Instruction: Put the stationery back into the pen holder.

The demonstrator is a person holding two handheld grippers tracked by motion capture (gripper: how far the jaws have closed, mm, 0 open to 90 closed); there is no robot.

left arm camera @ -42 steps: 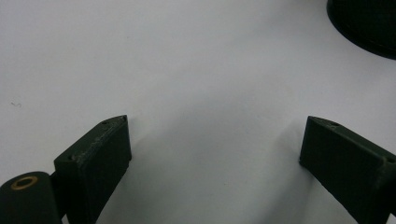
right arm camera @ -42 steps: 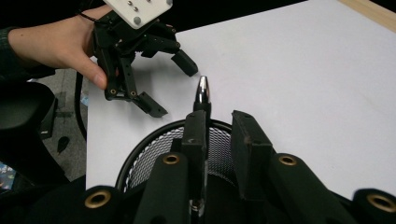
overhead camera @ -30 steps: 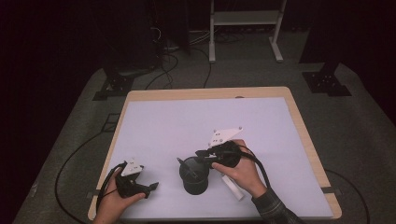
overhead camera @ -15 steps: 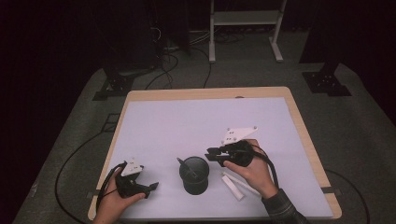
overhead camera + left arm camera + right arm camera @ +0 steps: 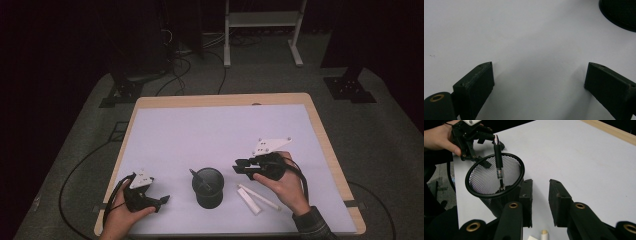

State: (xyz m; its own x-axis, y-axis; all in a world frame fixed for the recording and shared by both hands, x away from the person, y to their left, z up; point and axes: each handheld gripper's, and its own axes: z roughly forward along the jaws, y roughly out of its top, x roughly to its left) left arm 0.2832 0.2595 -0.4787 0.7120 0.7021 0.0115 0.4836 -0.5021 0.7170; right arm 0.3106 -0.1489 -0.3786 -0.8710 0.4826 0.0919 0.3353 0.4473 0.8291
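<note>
Currently, at the left of the high view, the left gripper (image 5: 159,201) rests low on the table (image 5: 220,130) near its front-left corner, jaws spread wide with bare surface between them, as the left gripper view confirms; it points toward 3 o'clock, at the mesh pen cup (image 5: 207,187). That cup stands upright at front centre, holding one black pen (image 5: 498,165) that leans against the rim with its tip up toward 10 o'clock in the high view. Further right — just past the cup, toward its 4 o'clock — two white sticks (image 5: 256,198) lie flat on the table, close together and roughly parallel, long axes running from 10 o'clock to 4 o'clock. Above them, the right gripper (image 5: 241,168) is held off the surface, jaws parted and gripping nothing, pointing toward 9 o'clock past the cup's far side. The sticks lie at about 6 o'clock from the right gripper's jaw tips, directly beneath the right hand (image 5: 280,182), and well apart from the left gripper with the cup between. The right gripper is therefore judged the nearer one for a pick — its jaws would need to drop and close across the stick's long axis.
</note>
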